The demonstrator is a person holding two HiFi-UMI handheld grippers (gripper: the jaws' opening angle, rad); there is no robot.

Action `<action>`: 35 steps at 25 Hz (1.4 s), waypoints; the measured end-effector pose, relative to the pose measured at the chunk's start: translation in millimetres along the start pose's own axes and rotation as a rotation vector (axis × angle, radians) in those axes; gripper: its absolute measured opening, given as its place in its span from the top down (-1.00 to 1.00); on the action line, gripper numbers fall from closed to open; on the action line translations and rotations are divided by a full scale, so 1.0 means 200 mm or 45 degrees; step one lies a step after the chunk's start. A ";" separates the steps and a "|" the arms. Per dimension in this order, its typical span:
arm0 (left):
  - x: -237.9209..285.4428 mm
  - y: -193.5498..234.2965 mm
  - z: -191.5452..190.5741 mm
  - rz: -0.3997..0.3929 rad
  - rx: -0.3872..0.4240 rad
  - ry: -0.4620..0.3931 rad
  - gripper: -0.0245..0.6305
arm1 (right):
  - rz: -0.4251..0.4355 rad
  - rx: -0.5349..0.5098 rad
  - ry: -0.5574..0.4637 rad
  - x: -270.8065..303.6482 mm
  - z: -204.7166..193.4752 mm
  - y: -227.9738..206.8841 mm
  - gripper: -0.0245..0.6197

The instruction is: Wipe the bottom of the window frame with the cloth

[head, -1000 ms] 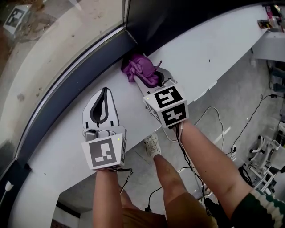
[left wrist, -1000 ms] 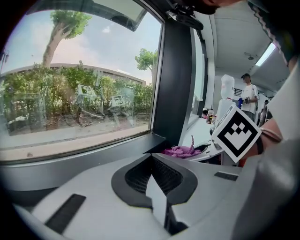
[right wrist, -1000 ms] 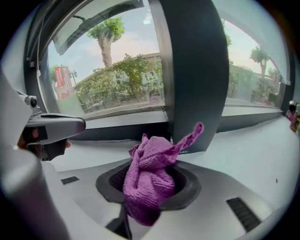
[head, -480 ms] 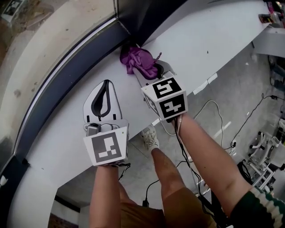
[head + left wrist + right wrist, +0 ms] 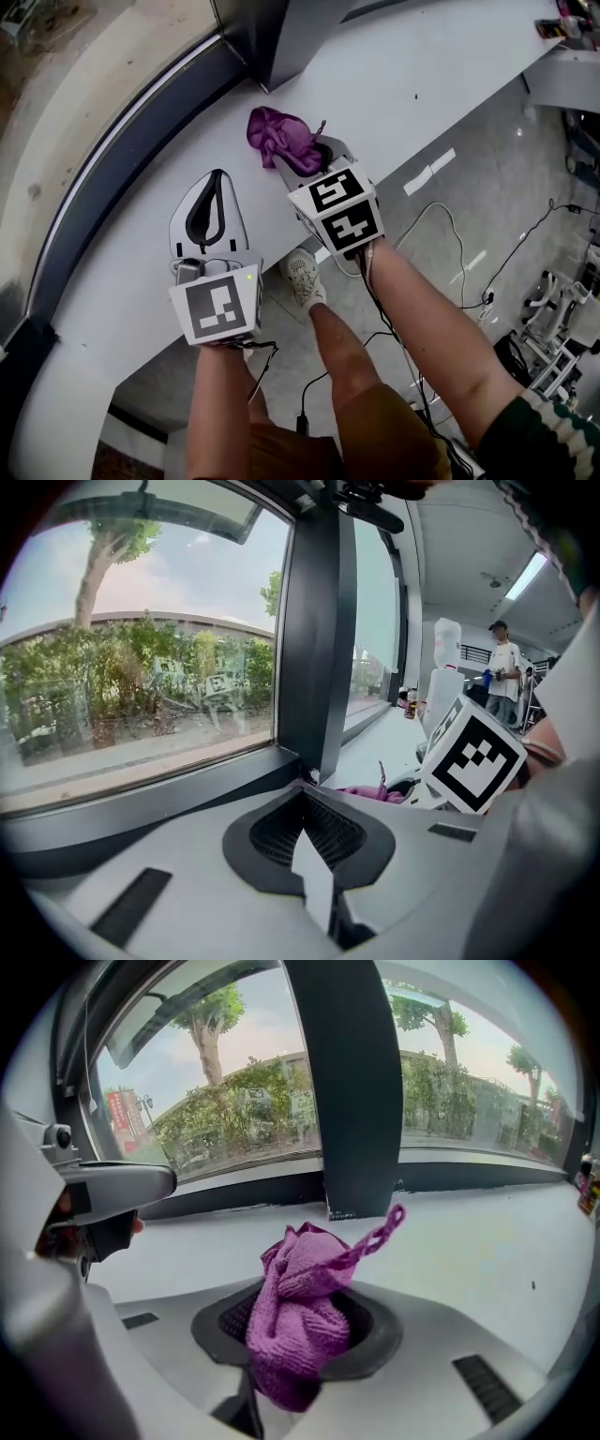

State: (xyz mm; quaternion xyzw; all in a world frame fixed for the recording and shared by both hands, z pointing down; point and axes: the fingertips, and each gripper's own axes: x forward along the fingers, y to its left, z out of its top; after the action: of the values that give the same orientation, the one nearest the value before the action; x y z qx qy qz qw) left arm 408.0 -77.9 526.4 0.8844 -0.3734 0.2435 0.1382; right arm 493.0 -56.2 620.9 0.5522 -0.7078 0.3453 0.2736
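Purple cloth (image 5: 281, 139) sits bunched between the jaws of the right gripper (image 5: 302, 157), which are clamped on it, with one loose strip sticking out toward the glass. In the right gripper view the cloth (image 5: 298, 1321) fills the gap between the pads and is held over the white sill (image 5: 422, 75), near the foot of the dark upright post (image 5: 342, 1101) and apart from the dark bottom rail of the window frame (image 5: 234, 1194). Whether the cloth touches the sill cannot be told. The left gripper (image 5: 215, 187) is over the sill to the left, near the right one, its jaws drawn together with nothing between them. Below the sill's edge, a light shoe (image 5: 302, 277) and cables (image 5: 441, 234) show on the floor.
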 end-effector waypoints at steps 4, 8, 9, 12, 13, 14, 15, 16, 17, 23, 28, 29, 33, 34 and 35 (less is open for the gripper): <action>-0.04 -0.07 -0.01 -0.011 0.008 -0.002 0.92 | -0.009 0.015 0.019 -0.08 -0.12 0.00 0.47; -0.09 -0.13 -0.08 -0.019 0.014 0.004 0.92 | -0.001 -0.001 0.039 -0.14 -0.24 0.03 0.47; -0.10 -0.14 -0.10 -0.016 0.009 0.008 0.92 | 0.000 -0.002 0.041 -0.16 -0.26 0.03 0.47; -0.14 -0.16 -0.14 0.002 0.004 0.014 0.92 | 0.007 0.016 0.051 -0.19 -0.30 0.06 0.47; -0.15 -0.17 -0.16 0.008 -0.002 0.015 0.92 | 0.008 0.012 0.054 -0.20 -0.31 0.06 0.47; -0.16 -0.18 -0.18 0.012 -0.012 0.019 0.92 | 0.008 0.005 0.055 -0.21 -0.33 0.07 0.47; -0.17 -0.20 -0.20 0.013 -0.021 0.025 0.92 | 0.011 -0.001 0.059 -0.23 -0.35 0.07 0.47; -0.17 -0.21 -0.22 0.012 -0.028 0.032 0.92 | 0.015 -0.004 0.066 -0.24 -0.38 0.07 0.47; -0.18 -0.23 -0.25 0.009 -0.032 0.039 0.92 | 0.016 -0.005 0.070 -0.25 -0.41 0.07 0.47; -0.22 -0.34 -0.32 -0.014 -0.031 0.061 0.92 | 0.037 -0.011 0.100 -0.37 -0.57 0.11 0.47; -0.28 -0.40 -0.40 -0.031 -0.048 0.106 0.92 | 0.034 -0.005 0.124 -0.44 -0.70 0.13 0.47; -0.28 -0.41 -0.42 -0.031 -0.050 0.109 0.92 | 0.031 0.000 0.124 -0.44 -0.70 0.13 0.47; -0.30 -0.42 -0.44 -0.022 -0.062 0.116 0.92 | 0.029 -0.009 0.121 -0.43 -0.71 0.14 0.47; -0.31 -0.41 -0.44 -0.019 -0.063 0.116 0.92 | 0.028 -0.009 0.120 -0.43 -0.71 0.14 0.47; -0.31 -0.41 -0.43 -0.017 -0.062 0.114 0.92 | 0.026 -0.008 0.119 -0.43 -0.71 0.14 0.47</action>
State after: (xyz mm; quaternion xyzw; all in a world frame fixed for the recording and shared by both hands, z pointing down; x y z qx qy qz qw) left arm 401.7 51.7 561.5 0.8715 -0.3667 0.2726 0.1779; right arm 488.3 111.9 636.2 0.5274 -0.7008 0.3712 0.3048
